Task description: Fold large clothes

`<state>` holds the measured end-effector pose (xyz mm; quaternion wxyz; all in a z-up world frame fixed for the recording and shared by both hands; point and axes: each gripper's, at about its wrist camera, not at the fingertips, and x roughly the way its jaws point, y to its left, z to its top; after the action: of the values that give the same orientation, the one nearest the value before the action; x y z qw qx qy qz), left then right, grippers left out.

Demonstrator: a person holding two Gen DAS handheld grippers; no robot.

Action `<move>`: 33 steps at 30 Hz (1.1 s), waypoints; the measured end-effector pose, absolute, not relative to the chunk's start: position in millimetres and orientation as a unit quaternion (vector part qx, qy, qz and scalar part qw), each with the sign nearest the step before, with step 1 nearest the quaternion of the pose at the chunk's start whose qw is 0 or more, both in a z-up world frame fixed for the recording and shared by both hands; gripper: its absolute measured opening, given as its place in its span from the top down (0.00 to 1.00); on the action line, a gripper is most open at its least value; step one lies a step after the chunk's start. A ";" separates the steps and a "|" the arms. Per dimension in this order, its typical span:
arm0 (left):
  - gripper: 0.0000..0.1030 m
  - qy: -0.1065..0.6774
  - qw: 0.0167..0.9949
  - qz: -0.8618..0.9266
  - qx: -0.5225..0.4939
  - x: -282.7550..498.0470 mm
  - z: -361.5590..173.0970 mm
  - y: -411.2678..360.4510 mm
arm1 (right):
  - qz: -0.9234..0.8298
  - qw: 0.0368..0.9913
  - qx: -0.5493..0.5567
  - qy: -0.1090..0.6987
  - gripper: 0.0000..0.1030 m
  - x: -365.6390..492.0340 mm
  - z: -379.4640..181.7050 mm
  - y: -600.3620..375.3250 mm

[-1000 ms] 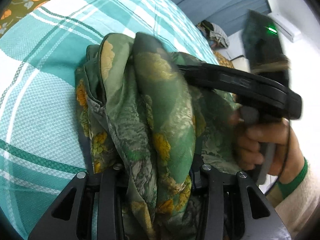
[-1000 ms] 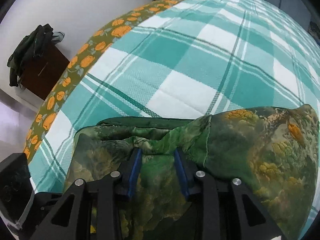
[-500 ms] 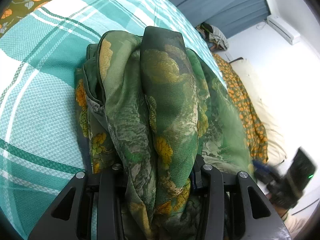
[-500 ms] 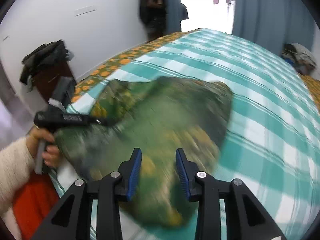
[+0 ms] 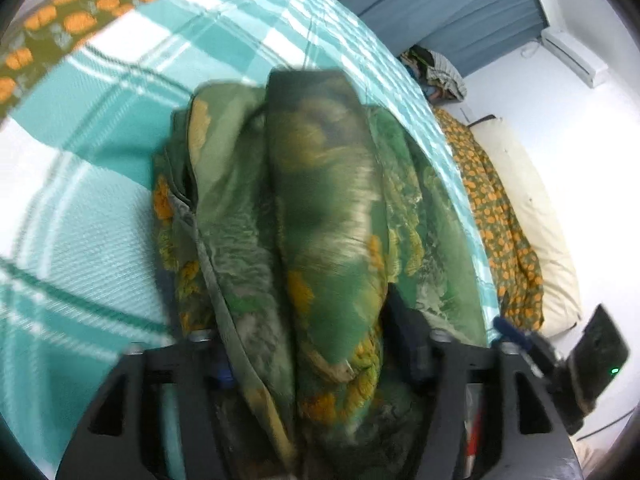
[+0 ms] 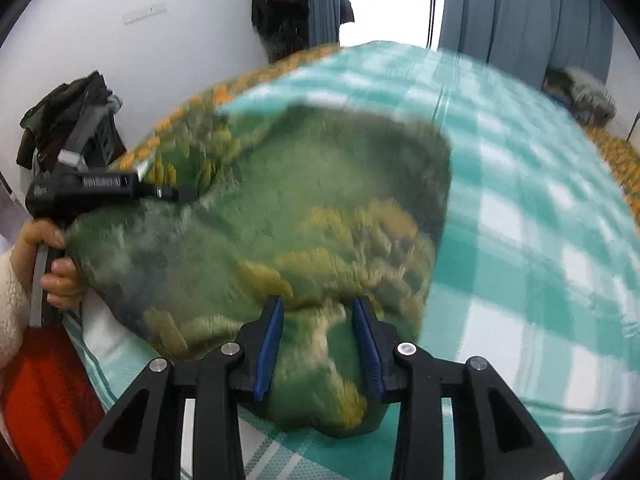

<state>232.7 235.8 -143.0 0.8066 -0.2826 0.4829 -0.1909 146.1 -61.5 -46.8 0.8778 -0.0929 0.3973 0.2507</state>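
A green garment with a yellow-orange floral print (image 6: 288,220) lies bunched and partly folded on the bed. In the left wrist view the garment (image 5: 320,216) bulges up between the fingers of my left gripper (image 5: 308,356), which is shut on a thick fold of it. My left gripper also shows in the right wrist view (image 6: 168,192), at the garment's left edge. My right gripper (image 6: 318,344) is open, its blue pads (image 6: 268,344) apart over the garment's near edge. It shows at the far right of the left wrist view (image 5: 516,332).
The bed has a teal and white plaid cover (image 6: 540,240) over an orange-flowered sheet (image 5: 504,216). A cream pillow (image 5: 532,216) lies at the right. A dark cabinet with clothes (image 6: 68,116) stands by the wall. Blue curtains (image 6: 520,12) hang behind.
My right gripper let go of the garment and pulled back toward the bed's near edge, jaws now apart. My left gripper keeps its hold and has shifted slightly; the views are motion-blurred.
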 end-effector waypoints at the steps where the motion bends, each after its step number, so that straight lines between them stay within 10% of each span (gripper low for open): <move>1: 0.22 0.477 0.812 -0.187 -0.281 226.3 -132.9 240.4 | 0.262 0.884 -0.088 0.378 0.63 144.6 -31.6 -55.7; 13: 0.06 0.451 0.762 -0.166 -0.434 203.7 -182.4 328.7 | 0.360 0.825 -0.147 0.410 0.63 157.7 -90.0 58.8; 30: 0.03 0.550 0.746 -0.213 -0.310 261.2 -199.5 236.3 | 0.356 0.829 -0.131 0.411 0.63 149.4 -77.2 47.7; 33: 0.07 0.553 0.749 -0.211 -0.298 257.2 -197.9 236.9 | 0.368 0.828 -0.053 0.419 0.33 151.4 -51.8 3.6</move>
<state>257.2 236.9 -197.9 0.7495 -0.2977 0.5525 -0.2106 151.4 3.6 -51.8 0.8281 -0.0530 0.4192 0.3683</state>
